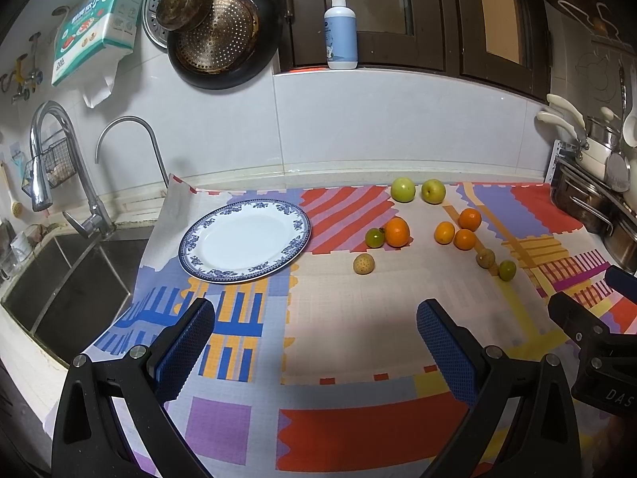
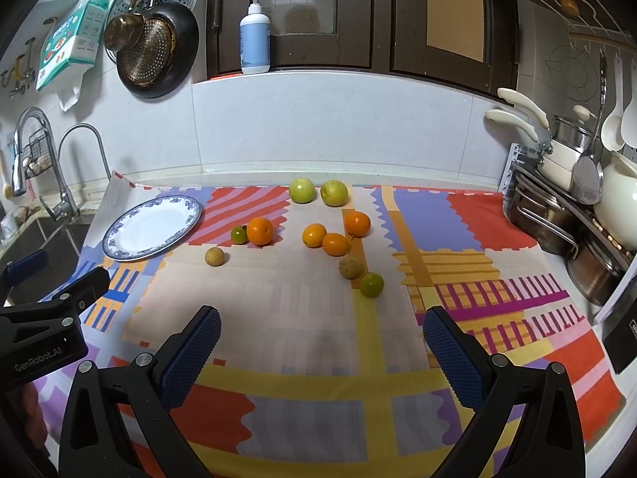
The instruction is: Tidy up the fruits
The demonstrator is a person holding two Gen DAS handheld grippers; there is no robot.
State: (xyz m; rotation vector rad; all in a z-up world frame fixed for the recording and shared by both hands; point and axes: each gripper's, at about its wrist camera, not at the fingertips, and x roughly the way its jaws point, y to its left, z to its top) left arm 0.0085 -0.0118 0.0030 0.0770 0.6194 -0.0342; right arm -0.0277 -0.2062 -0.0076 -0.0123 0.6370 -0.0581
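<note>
1. Left hand-held gripper: black plastic arms, blue dimpled finger pads, round silver screws at the pivots.
2. Right hand-held gripper: the same black arms, blue pads and silver screws.
3. White "GenRobot.AI" lettering marks the left one's side.

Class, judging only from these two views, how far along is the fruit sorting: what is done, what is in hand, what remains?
Done: nothing visible; the plate is bare. In hand: nothing; the left gripper and right gripper are both open above the cloth. Left: every fruit, including the green apples and oranges, lies on the cloth.
</note>
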